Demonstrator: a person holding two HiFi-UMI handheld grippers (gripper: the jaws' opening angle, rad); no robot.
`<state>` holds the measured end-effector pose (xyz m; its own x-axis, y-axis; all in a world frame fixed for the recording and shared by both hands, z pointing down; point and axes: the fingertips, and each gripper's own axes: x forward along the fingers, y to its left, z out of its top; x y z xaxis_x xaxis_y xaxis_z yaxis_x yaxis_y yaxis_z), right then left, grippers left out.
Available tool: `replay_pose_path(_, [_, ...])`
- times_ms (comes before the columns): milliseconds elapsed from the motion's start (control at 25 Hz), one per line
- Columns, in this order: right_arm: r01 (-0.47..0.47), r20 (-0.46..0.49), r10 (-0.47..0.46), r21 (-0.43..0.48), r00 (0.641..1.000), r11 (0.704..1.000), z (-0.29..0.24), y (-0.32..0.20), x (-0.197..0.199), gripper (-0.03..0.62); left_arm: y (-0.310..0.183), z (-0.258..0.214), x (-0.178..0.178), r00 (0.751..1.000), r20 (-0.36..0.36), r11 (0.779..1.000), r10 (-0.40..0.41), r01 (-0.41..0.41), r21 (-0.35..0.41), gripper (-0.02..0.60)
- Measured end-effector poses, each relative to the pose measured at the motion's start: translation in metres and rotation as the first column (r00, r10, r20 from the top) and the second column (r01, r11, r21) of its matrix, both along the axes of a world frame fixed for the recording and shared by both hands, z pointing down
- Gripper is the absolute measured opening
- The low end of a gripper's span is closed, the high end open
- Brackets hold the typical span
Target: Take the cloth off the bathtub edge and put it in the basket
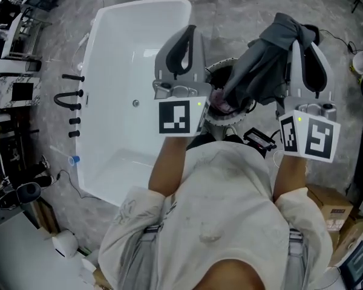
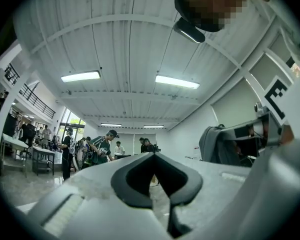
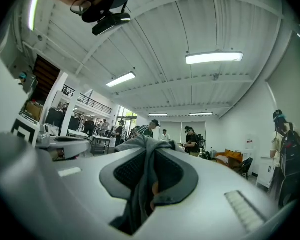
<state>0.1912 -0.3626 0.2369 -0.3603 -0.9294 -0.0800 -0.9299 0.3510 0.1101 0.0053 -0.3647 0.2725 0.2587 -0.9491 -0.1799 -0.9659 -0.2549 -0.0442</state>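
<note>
A dark grey cloth (image 1: 260, 65) hangs bunched from my right gripper (image 1: 305, 41), which is shut on it and held up at chest height. In the right gripper view the cloth (image 3: 141, 184) runs down between the jaws of that gripper (image 3: 151, 144). The cloth's lower end hangs over a round wire basket (image 1: 213, 71) on the floor to the right of the white bathtub (image 1: 97, 41). Something pinkish lies in the basket. My left gripper (image 1: 189, 30) is raised over the tub's right rim; its tips meet with nothing between them, as the left gripper view (image 2: 153, 154) also shows.
Black tap fittings (image 1: 69, 98) stand along the tub's left rim. A black device (image 1: 260, 139) lies on the marble floor beside the basket. Cardboard boxes (image 1: 330, 207) sit at the lower right. Several people (image 2: 102, 149) stand far off in the hall.
</note>
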Motion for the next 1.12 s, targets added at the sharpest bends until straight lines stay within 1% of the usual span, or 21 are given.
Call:
replay_pose_path(120, [0.018, -0.006, -0.018, -0.023, 1.0, 1.0, 0.016, 0.001, -0.007, 0.052, 0.007, 0.007, -0.002, 1.0, -0.005, 1.0, 0.0, 0.0, 0.004, 0.0])
replay_pose_path(360, [0.035, -0.034, -0.04, -0.131, 0.999, 0.991, 0.06, 0.003, -0.016, 0.052, 0.011, 0.021, 0.005, 1.0, -0.004, 0.999, 0.019, -0.019, -0.03, 0.0])
replay_pose_path(480, [0.048, -0.043, -0.058, -0.205, 0.997, 0.978, 0.095, 0.004, -0.024, 0.052, 0.012, 0.028, 0.005, 1.0, -0.002, 0.999, 0.02, -0.02, -0.042, 0.0])
replay_pose_path(600, [0.052, -0.064, -0.074, -0.287, 0.995, 0.957, 0.138, 0.007, -0.031, 0.052, 0.013, 0.034, 0.003, 1.0, 0.001, 0.998, 0.021, -0.02, -0.061, 0.0])
replay_pose_path(720, [0.05, -0.068, -0.083, -0.385, 0.994, 0.922, 0.186, 0.011, -0.034, 0.052, 0.015, 0.039, 0.0, 1.0, 0.002, 0.998, 0.017, -0.017, -0.065, 0.0])
replay_pose_path(840, [0.052, -0.081, -0.105, -0.489, 0.991, 0.871, 0.235, 0.01, -0.039, 0.052, 0.015, 0.045, -0.006, 1.0, -0.01, 0.997, 0.0, -0.001, -0.076, 0.0])
replay_pose_path(920, [0.036, -0.131, -0.126, -0.539, 0.983, 0.842, 0.265, 0.011, -0.043, 0.052, 0.016, 0.049, -0.009, 1.0, -0.012, 0.997, -0.007, 0.006, -0.081, 0.0])
replay_pose_path(1000, [0.018, -0.197, -0.156, -0.566, 0.968, 0.824, 0.287, 0.016, -0.048, 0.054, 0.02, 0.052, -0.013, 1.0, -0.004, 0.996, -0.015, 0.014, -0.082, 0.0])
replay_pose_path(1040, [0.018, -0.214, -0.177, -0.586, 0.961, 0.81, 0.297, 0.019, -0.052, 0.054, 0.021, 0.053, -0.016, 1.0, -0.004, 0.996, -0.022, 0.022, -0.086, 0.0])
replay_pose_path(1120, [0.027, -0.225, -0.22, -0.638, 0.949, 0.769, 0.32, 0.023, -0.058, 0.054, 0.024, 0.055, -0.025, 0.999, -0.013, 0.995, -0.042, 0.041, -0.092, 0.0])
